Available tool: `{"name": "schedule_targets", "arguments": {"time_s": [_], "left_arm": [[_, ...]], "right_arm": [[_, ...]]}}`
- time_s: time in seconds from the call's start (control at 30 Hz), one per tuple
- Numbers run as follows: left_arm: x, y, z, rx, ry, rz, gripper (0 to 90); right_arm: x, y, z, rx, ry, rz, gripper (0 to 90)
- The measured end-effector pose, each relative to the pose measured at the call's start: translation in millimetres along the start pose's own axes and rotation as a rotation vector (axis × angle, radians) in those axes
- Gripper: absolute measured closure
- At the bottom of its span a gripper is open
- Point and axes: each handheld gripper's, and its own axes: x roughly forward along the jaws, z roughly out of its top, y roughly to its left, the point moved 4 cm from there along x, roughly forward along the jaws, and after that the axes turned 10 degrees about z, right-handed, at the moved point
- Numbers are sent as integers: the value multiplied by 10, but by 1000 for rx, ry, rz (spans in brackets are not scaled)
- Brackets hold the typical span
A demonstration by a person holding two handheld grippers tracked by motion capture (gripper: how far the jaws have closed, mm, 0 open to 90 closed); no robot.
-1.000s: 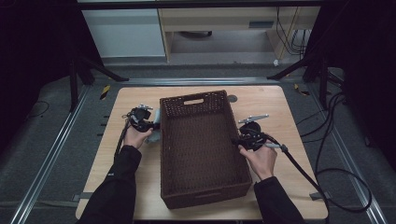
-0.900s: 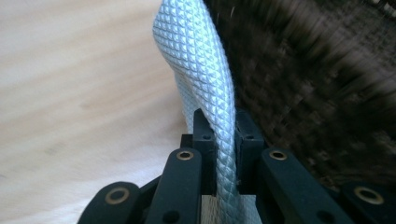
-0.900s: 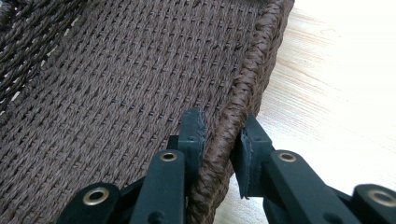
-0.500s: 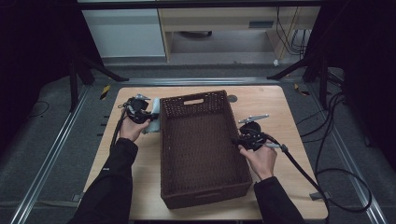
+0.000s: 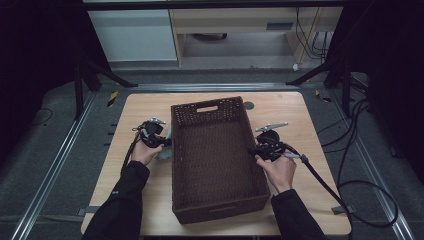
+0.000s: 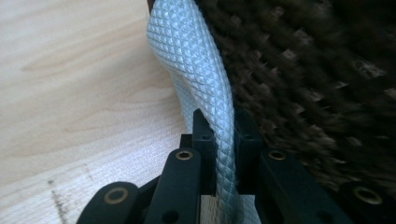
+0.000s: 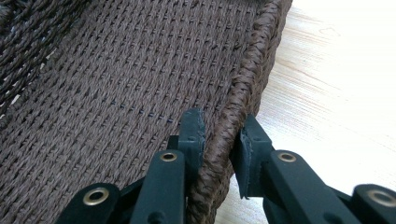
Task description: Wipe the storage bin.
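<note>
High view: wicker basket [image 5: 215, 160] sits mid-table [image 5: 295, 115], long axis running away from the person. Inside looks empty. Left gripper [image 5: 161, 139] is just outside the basket's left wall near the far end, with a pale cloth [image 5: 166, 145] hanging at it, touching that wall. Right gripper [image 5: 256, 148] is on the right rim, about halfway along.

Left gripper view: jaws clenched on the cloth [image 6: 205, 93], a white, diamond-textured fabric pinched into a narrow fold between the pads. It runs up from the jaws and lies against the outside of the basket wall [image 6: 317, 74]. Bare table [image 6: 70, 84] on the other side. Cloth is off the table surface at the grip, not yet over the rim.

Right gripper view: jaws clamped on the basket rim [image 7: 243, 88], one pad inside against the weave, one outside. Table [image 7: 336, 79] beyond. Basket is pinned for the other hand.

Status, my read: pick-up done, basket steadied. Left to do: lift the cloth over the left wall, drop it inside, release both. Roughly midway; nothing in the basket yet.
</note>
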Motion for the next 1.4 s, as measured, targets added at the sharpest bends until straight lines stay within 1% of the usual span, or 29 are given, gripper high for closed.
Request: {"name": "schedule_targets", "arguments": {"time_s": [0.1, 0.13, 0.2, 0.27, 0.33, 0.37, 0.47, 0.6, 0.73, 0.83, 0.93, 1.0, 1.07, 1.13, 1.23, 1.27, 1.33, 1.4], "left_arm": [[-163, -1, 96, 16, -41, 5, 817], [-253, -6, 149, 26, -63, 10, 817], [-371, -22, 211, 35, -94, 12, 818], [-473, -42, 253, 56, -115, 16, 817], [-524, -52, 245, 72, -117, 20, 817], [-526, -52, 233, 72, -118, 18, 818], [-470, -57, 138, 65, -96, 9, 817], [-335, -103, 1, 68, -49, -7, 817], [-157, -158, -139, 67, 2, -23, 817], [-95, -169, -191, 60, 16, -33, 817], [-145, -146, -158, 60, 3, -25, 817], [-248, -121, -89, 54, -33, -21, 817], [-390, -97, 9, 61, -74, -16, 817], [-486, -92, 81, 64, -104, -11, 817], [-566, -98, 151, 86, -115, 0, 817], [-567, -107, 153, 80, -119, -2, 817], [-527, -121, 122, 94, -100, -1, 817], [-442, -144, 53, 94, -76, -6, 817]], "right_arm": [[0, 0, 0, 1, 0, -2, 752], [0, -1, 0, 1, 0, -3, 753], [1, -2, 3, 1, 0, -4, 754], [2, -5, 5, 2, 0, -5, 754], [2, -5, 6, 2, 0, -6, 754], [2, -5, 6, 2, 1, -7, 755], [3, -7, 10, 3, 1, -9, 756], [5, -10, 15, 5, 1, -12, 757], [8, -16, 20, 9, -3, -14, 759], [11, -23, 25, 13, -6, -15, 758], [14, -29, 32, 17, -6, -21, 759], [16, -31, 36, 19, -7, -23, 758], [21, -34, 42, 24, -9, -29, 759], [24, -37, 48, 24, -9, -33, 759], [30, -42, 57, 25, -9, -34, 758], [31, -43, 59, 25, -8, -34, 757], [31, -40, 61, 19, -6, -38, 753], [30, -39, 64, 16, -3, -41, 741]]}}
